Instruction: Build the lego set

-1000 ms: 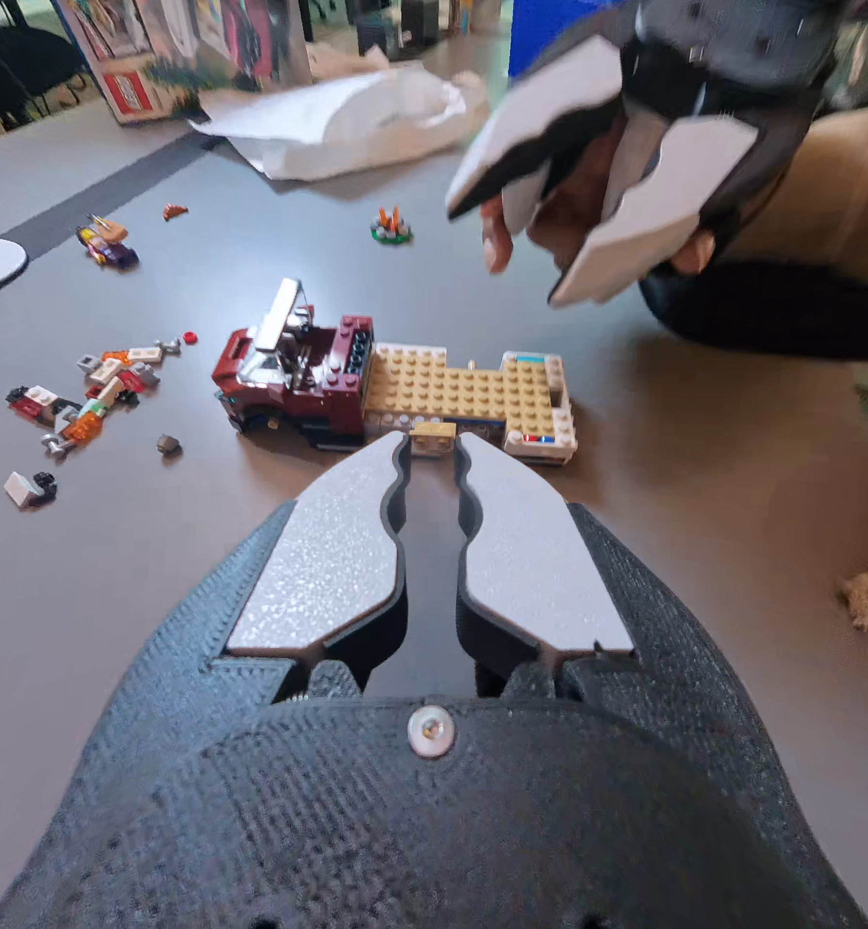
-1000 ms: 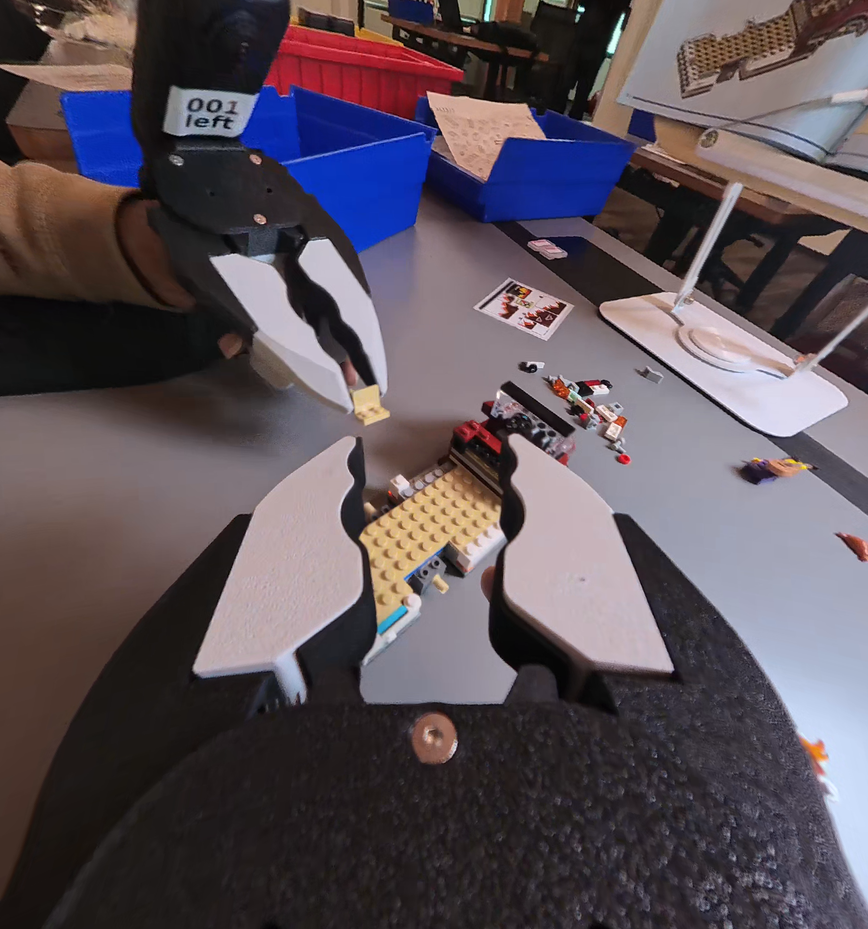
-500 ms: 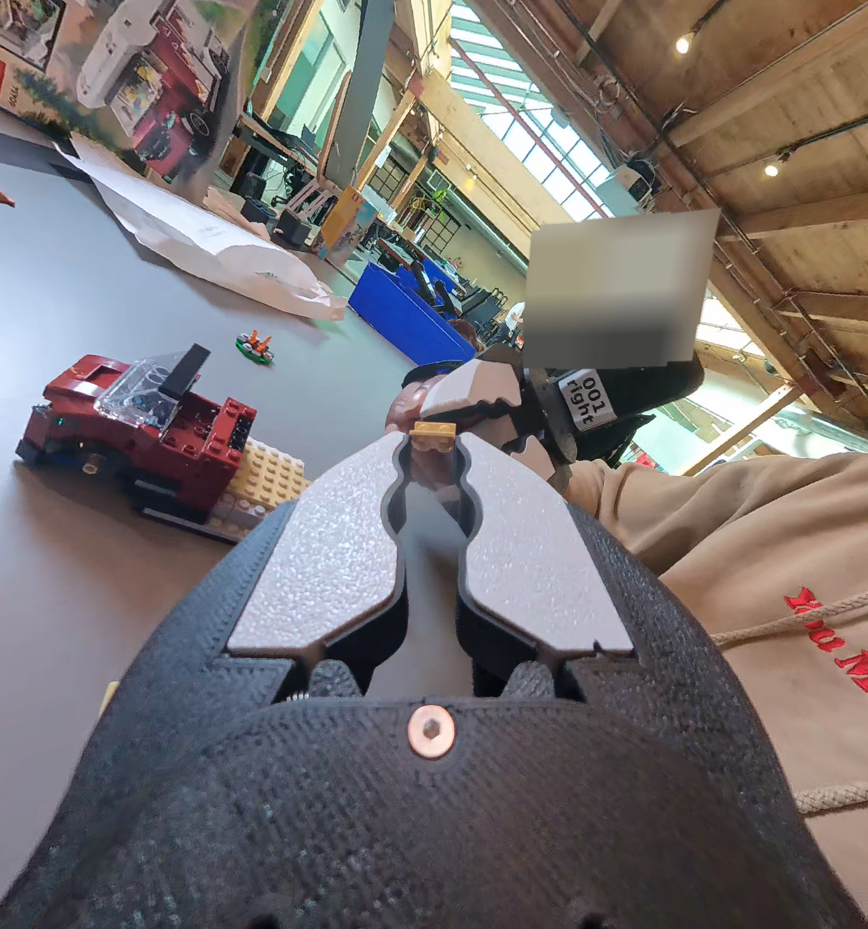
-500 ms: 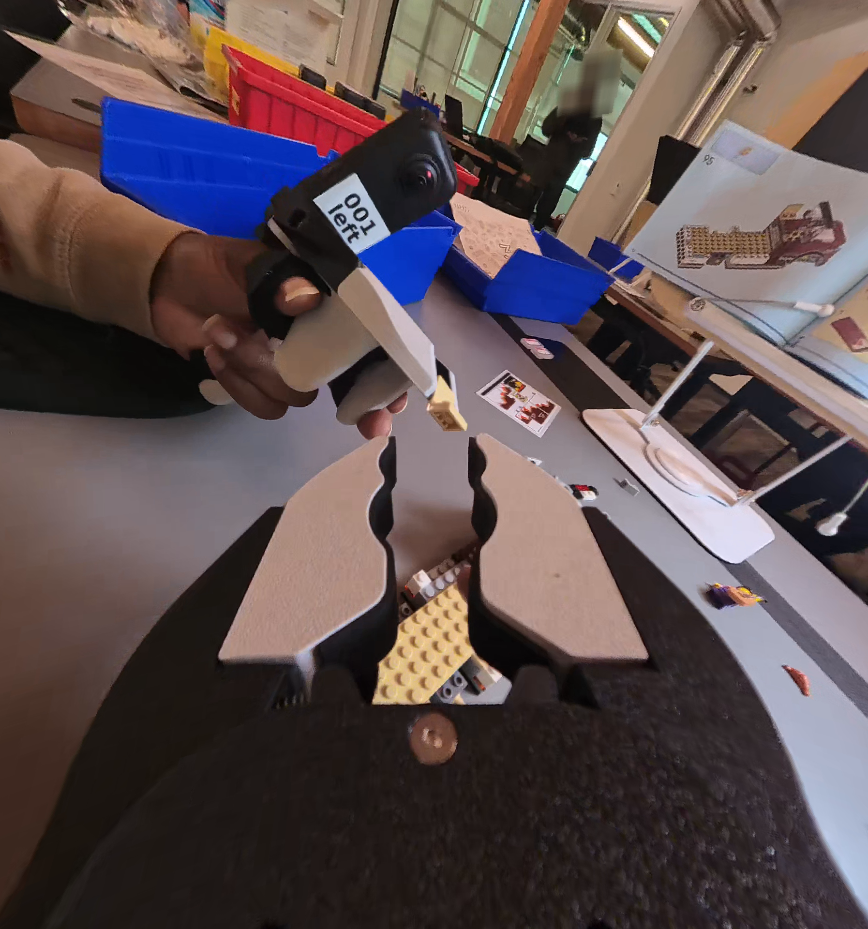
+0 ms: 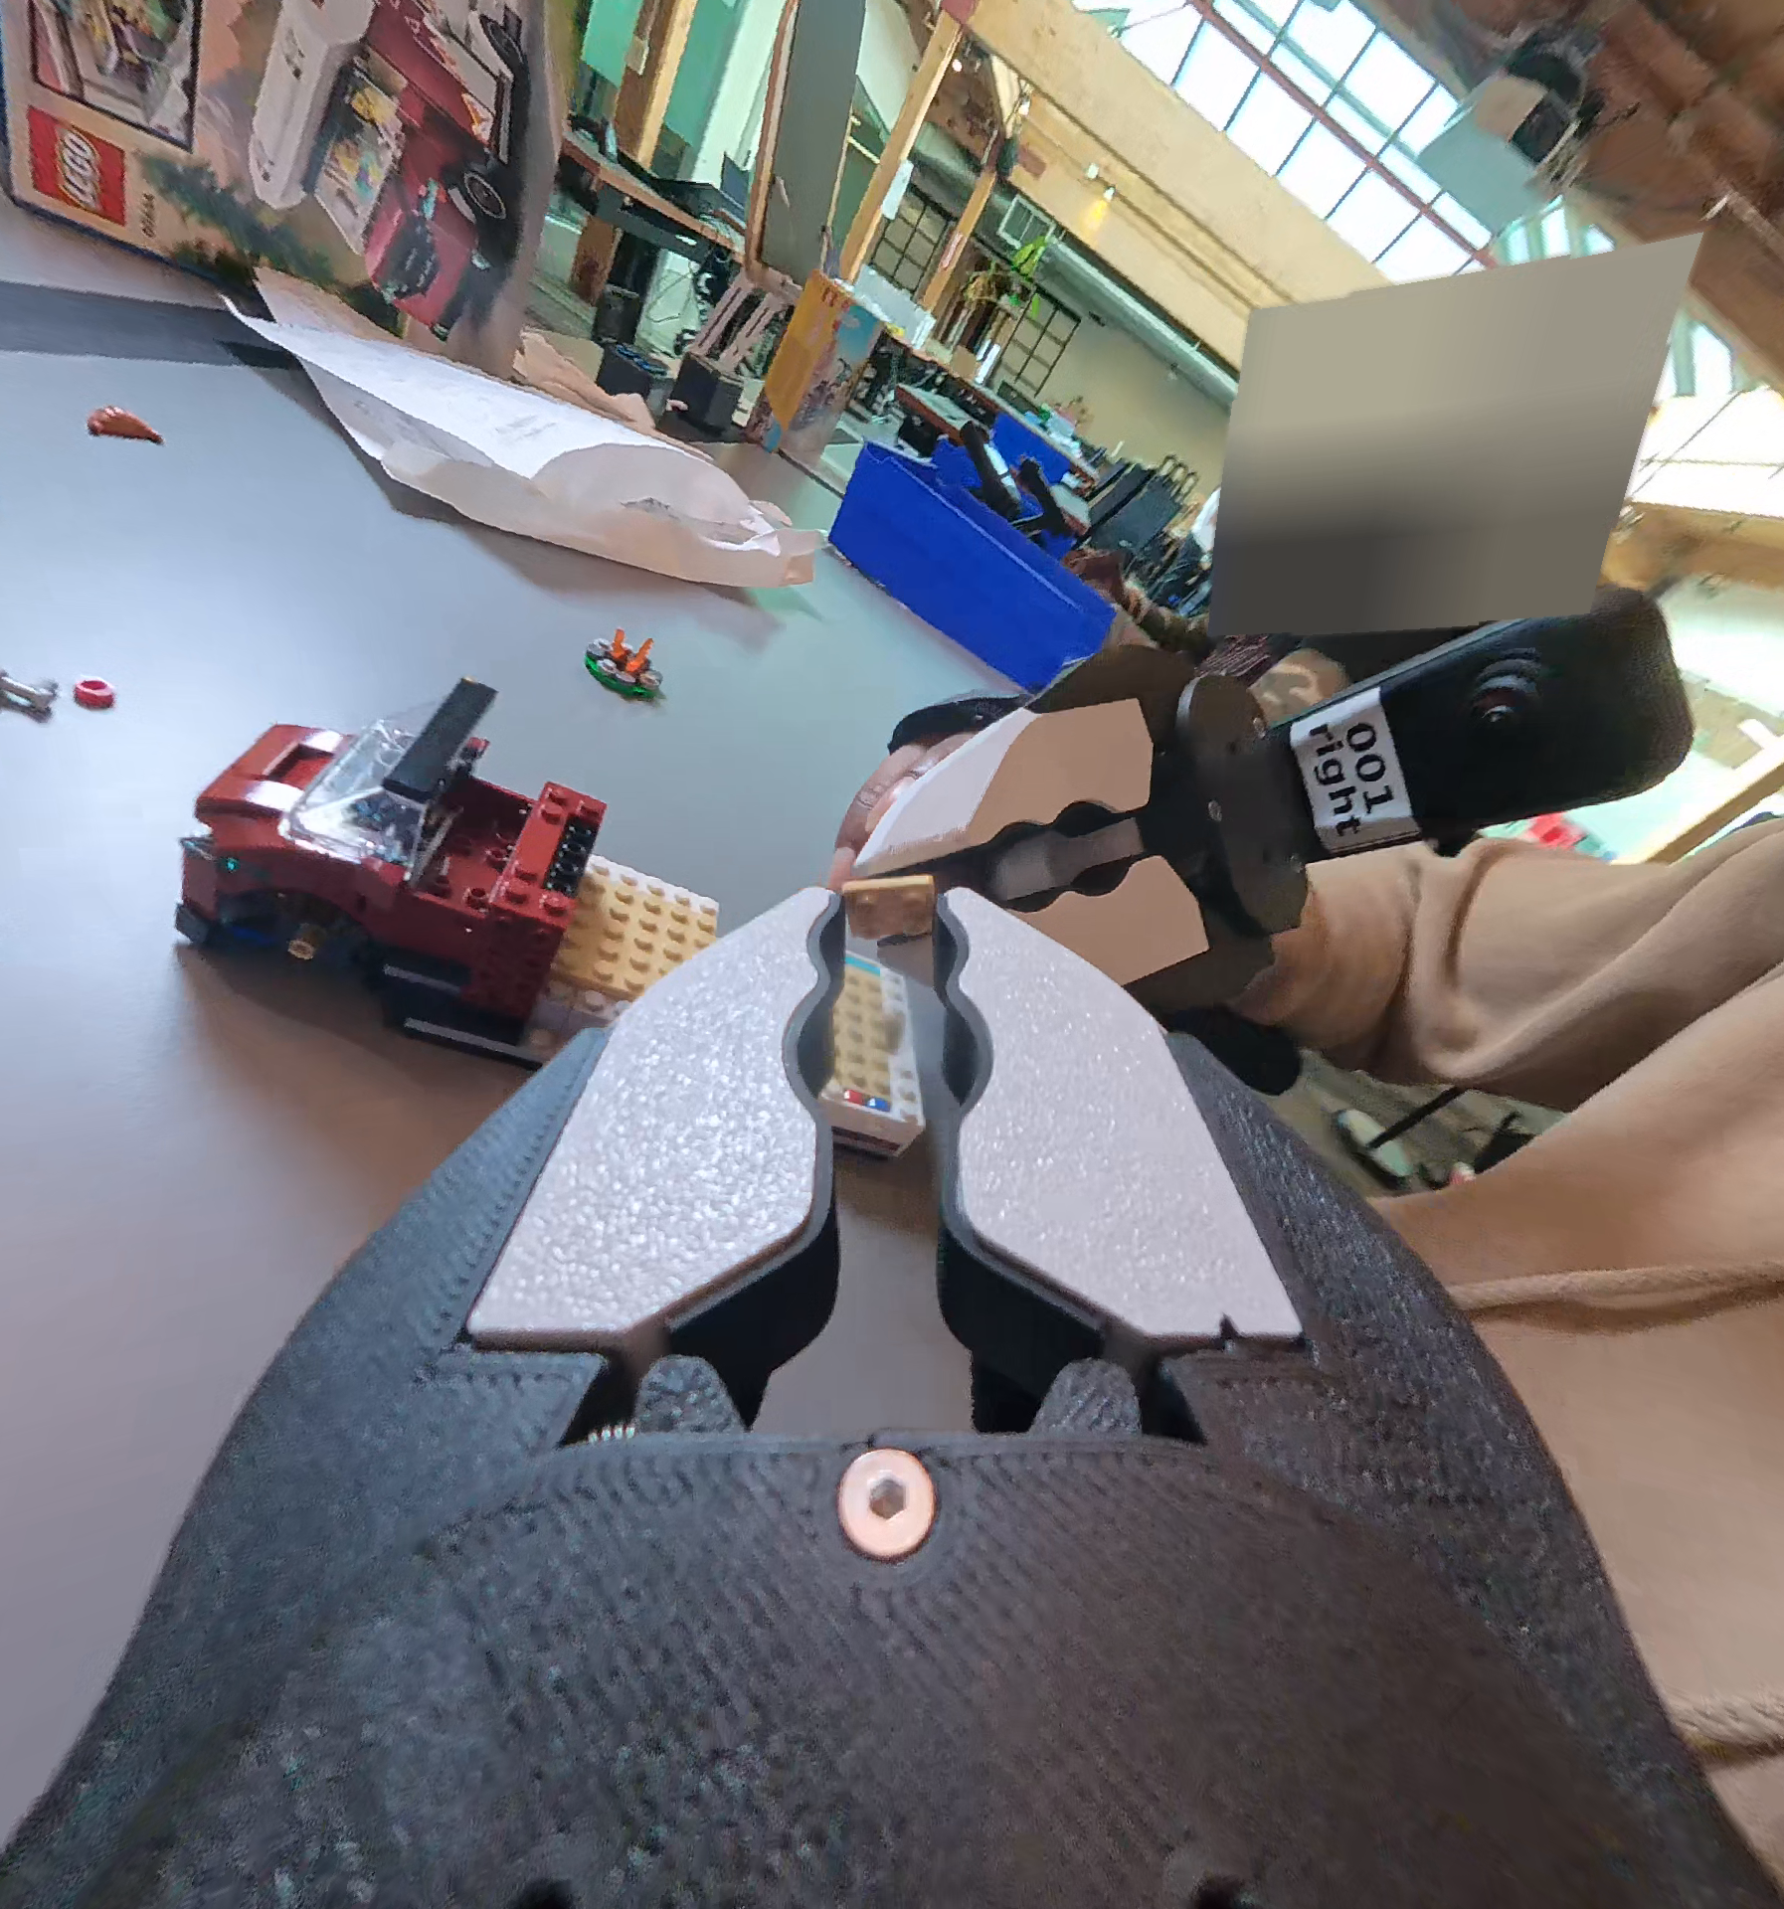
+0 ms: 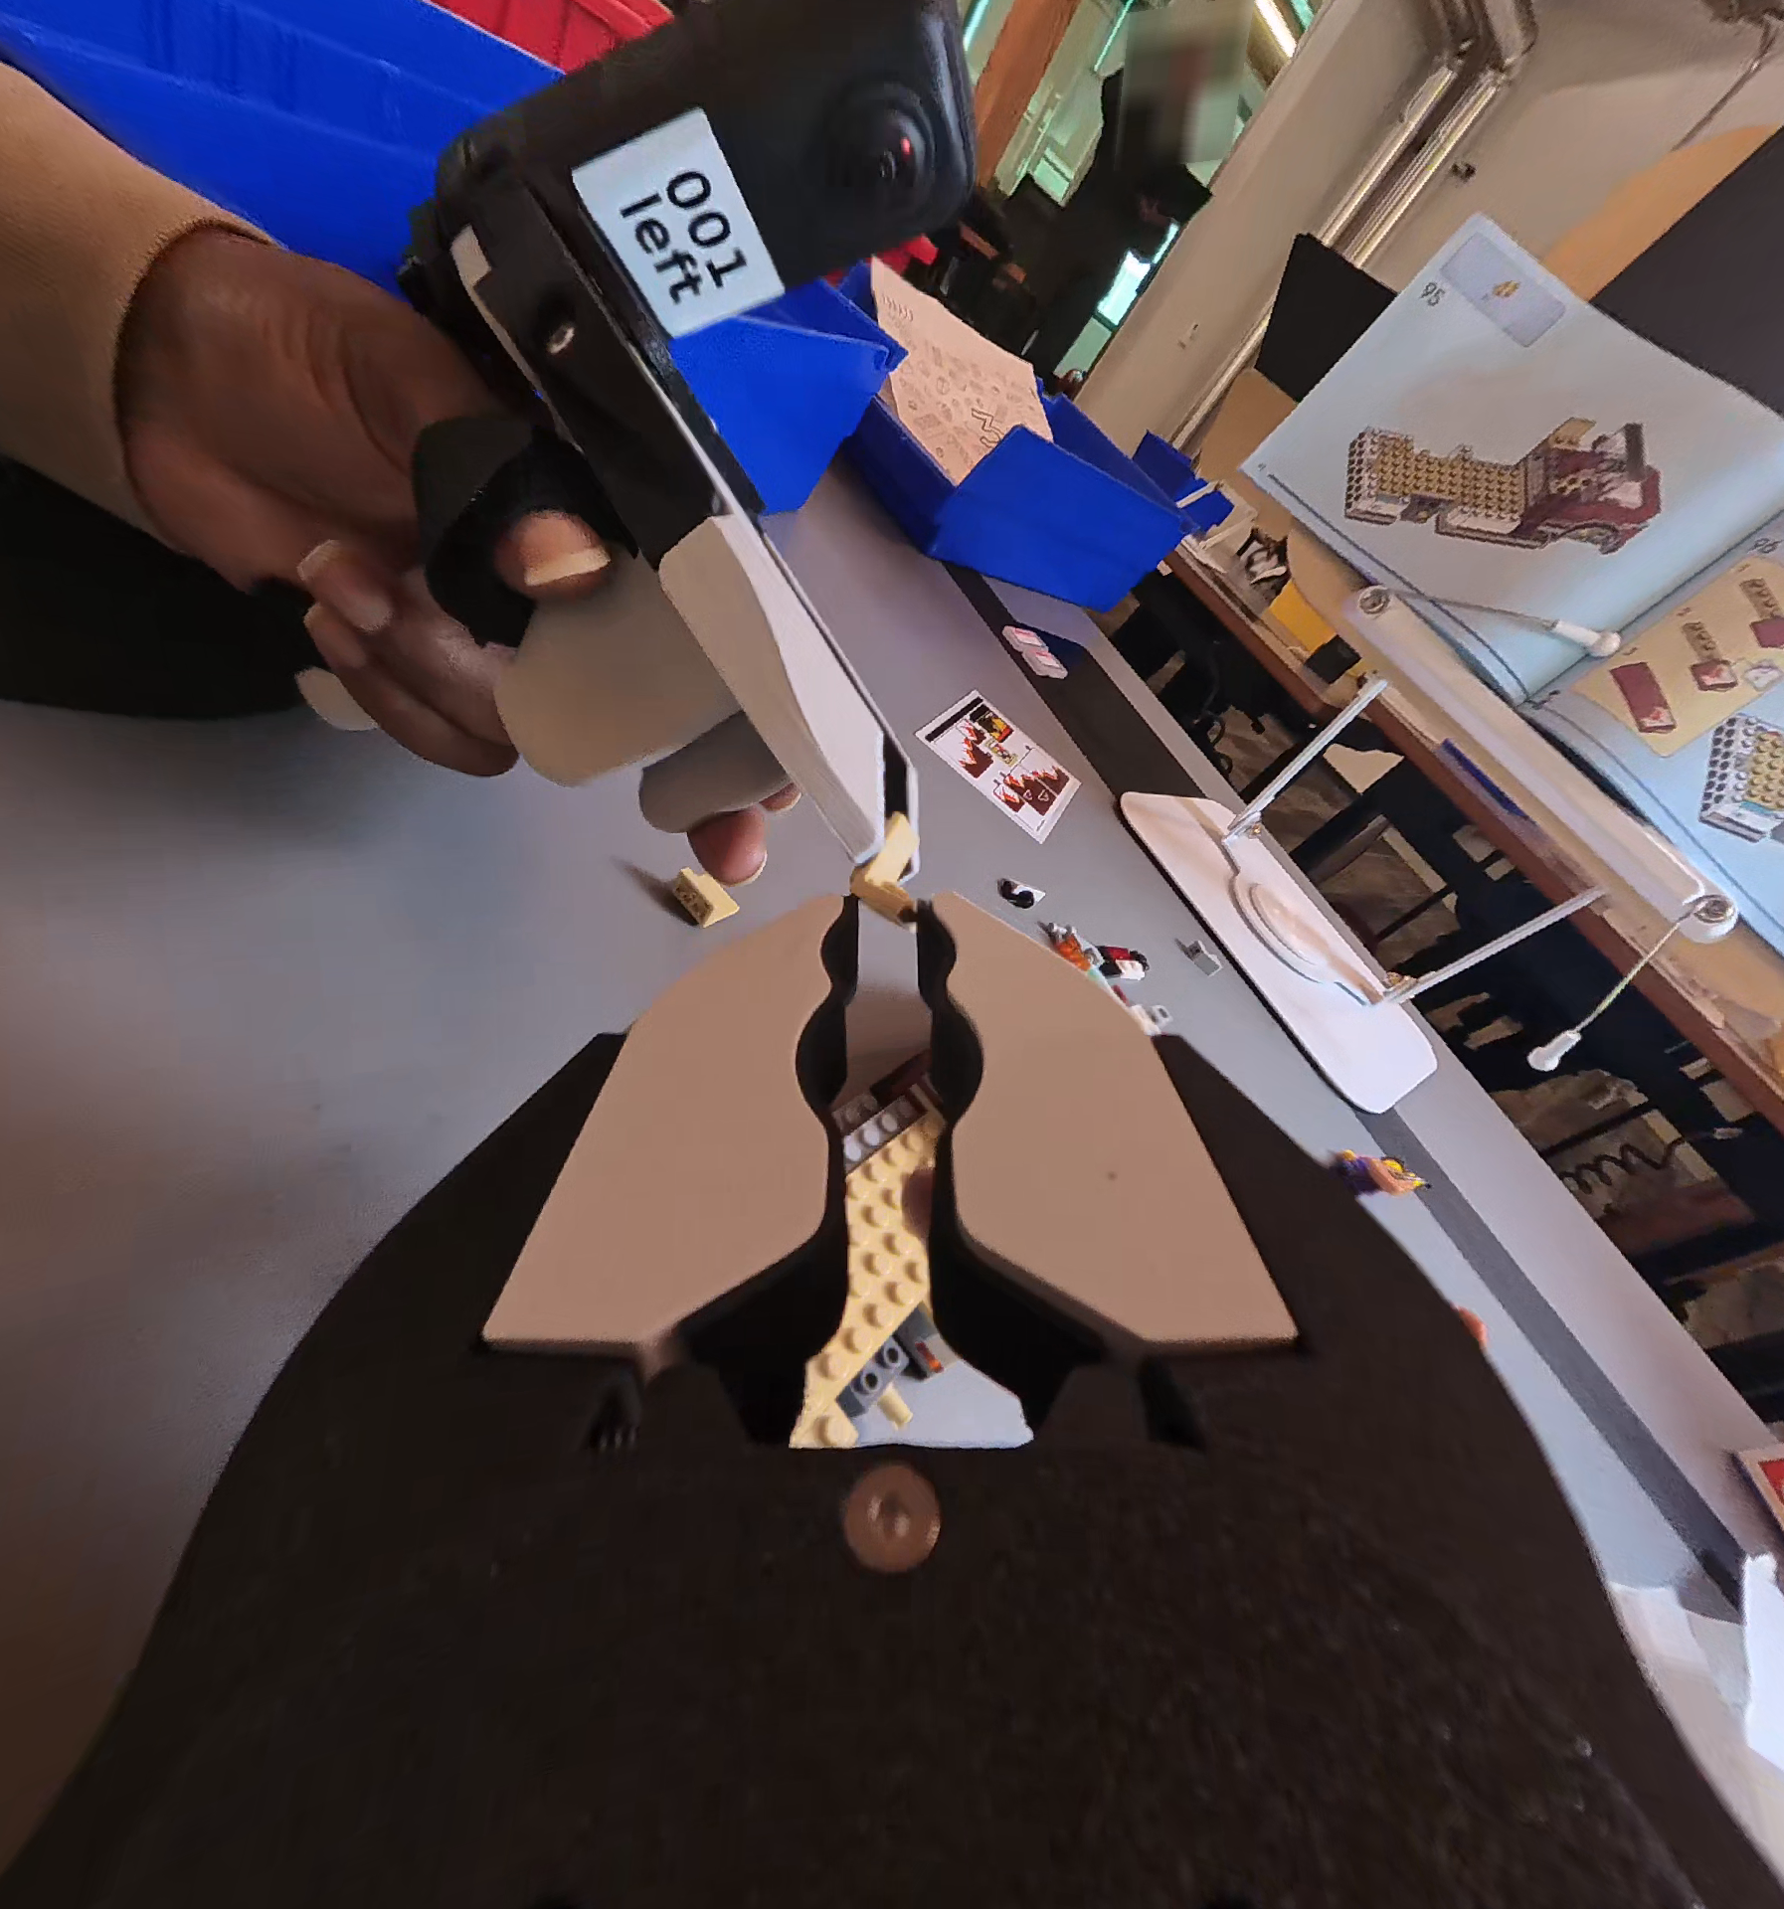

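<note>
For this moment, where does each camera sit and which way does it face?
Left wrist view: on the left gripper, facing across the grey table at the red truck model; shows the right gripper and a tan sleeve.
Right wrist view: on the right gripper, facing the left gripper and the hand holding it.
Shared: the tan brick at both tips.

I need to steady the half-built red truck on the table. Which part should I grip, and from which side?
Probably best to grip the flat tan studded bed behind the dark red cab, coming down from above with the fingers across its two straight long edges. It is low with parallel sides. Avoid the cab: its clear windscreen and black plate stand tilted up.
</note>
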Action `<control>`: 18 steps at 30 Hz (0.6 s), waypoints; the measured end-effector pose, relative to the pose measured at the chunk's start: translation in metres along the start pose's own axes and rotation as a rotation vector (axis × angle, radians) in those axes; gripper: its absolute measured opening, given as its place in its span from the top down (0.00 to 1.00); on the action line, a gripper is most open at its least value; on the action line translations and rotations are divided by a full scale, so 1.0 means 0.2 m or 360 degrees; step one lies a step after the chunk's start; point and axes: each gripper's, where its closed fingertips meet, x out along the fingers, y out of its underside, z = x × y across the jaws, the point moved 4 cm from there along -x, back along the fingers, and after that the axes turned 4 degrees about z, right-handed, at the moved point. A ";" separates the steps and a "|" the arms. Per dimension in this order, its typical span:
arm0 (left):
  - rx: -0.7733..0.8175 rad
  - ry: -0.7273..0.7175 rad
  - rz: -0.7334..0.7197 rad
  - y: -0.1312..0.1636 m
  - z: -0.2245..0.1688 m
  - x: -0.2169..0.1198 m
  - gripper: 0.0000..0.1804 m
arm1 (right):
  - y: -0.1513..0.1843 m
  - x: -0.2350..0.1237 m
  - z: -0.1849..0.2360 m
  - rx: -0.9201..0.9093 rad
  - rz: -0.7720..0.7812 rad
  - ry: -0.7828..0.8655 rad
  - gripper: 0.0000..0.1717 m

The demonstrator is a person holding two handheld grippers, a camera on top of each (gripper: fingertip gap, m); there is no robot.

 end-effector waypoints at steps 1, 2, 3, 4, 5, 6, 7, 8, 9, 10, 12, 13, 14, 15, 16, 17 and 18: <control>0.0056 -0.0031 -0.0001 0.00 0.00 0.00 0.92 | 0.01 0.00 0.00 0.0008 0.0011 -0.0007 0.97; 0.0098 -0.0062 -0.0005 -0.01 -0.01 0.01 0.92 | 0.01 0.01 0.01 0.0020 0.0018 -0.0004 0.98; 0.0126 -0.0094 -0.0011 -0.01 -0.01 0.01 0.92 | 0.01 0.01 0.00 0.0033 0.0019 0.0024 0.98; 0.0144 -0.0111 -0.0021 -0.02 -0.01 0.01 0.92 | 0.01 0.01 0.00 0.0030 0.0012 0.0060 0.98; 0.0148 -0.0112 -0.0023 -0.02 -0.01 0.01 0.92 | 0.01 0.01 -0.01 0.0012 0.0006 0.0076 0.97; 0.0152 -0.0109 -0.0024 -0.02 -0.01 0.01 0.92 | 0.01 0.00 -0.01 0.0001 0.0006 0.0074 0.97; 0.0157 -0.0104 -0.0022 -0.02 -0.01 0.01 0.92 | 0.01 0.00 0.00 0.0004 0.0008 0.0060 0.97; 0.0162 -0.0104 -0.0019 -0.02 -0.01 0.01 0.92 | 0.01 0.00 0.00 0.0015 0.0008 0.0050 0.97; 0.0170 -0.0105 -0.0016 -0.02 -0.01 0.01 0.92 | 0.01 0.00 -0.01 0.0020 0.0006 0.0046 0.97; 0.0182 -0.0107 -0.0011 -0.01 -0.01 0.01 0.92 | 0.02 0.00 -0.01 0.0016 0.0008 0.0043 0.97; 0.0213 -0.0130 -0.0009 -0.01 0.00 0.02 0.92 | 0.02 0.00 -0.02 0.0004 0.0024 0.0034 0.94; 0.0235 -0.0149 -0.0012 -0.02 0.01 0.01 0.92 | 0.04 0.00 -0.03 0.0003 0.0045 0.0009 0.91; 0.0257 -0.0160 -0.0012 -0.02 0.02 0.02 0.92 | 0.05 0.00 -0.04 0.0013 0.0065 -0.0024 0.89; 0.0281 -0.0168 -0.0008 -0.03 0.03 0.02 0.92 | 0.06 0.00 -0.04 0.0025 0.0063 -0.0072 0.88; 0.0318 -0.0169 0.0006 -0.03 0.04 0.02 0.92 | 0.06 0.00 -0.04 0.0029 0.0054 -0.0137 0.88; 0.0376 -0.0169 0.0022 -0.04 0.05 0.03 0.92 | 0.07 0.00 -0.05 0.0025 0.0054 -0.0193 0.89; 0.0447 -0.0171 0.0038 -0.06 0.07 0.04 0.92 | 0.07 0.01 -0.06 0.0016 0.0054 -0.0239 0.89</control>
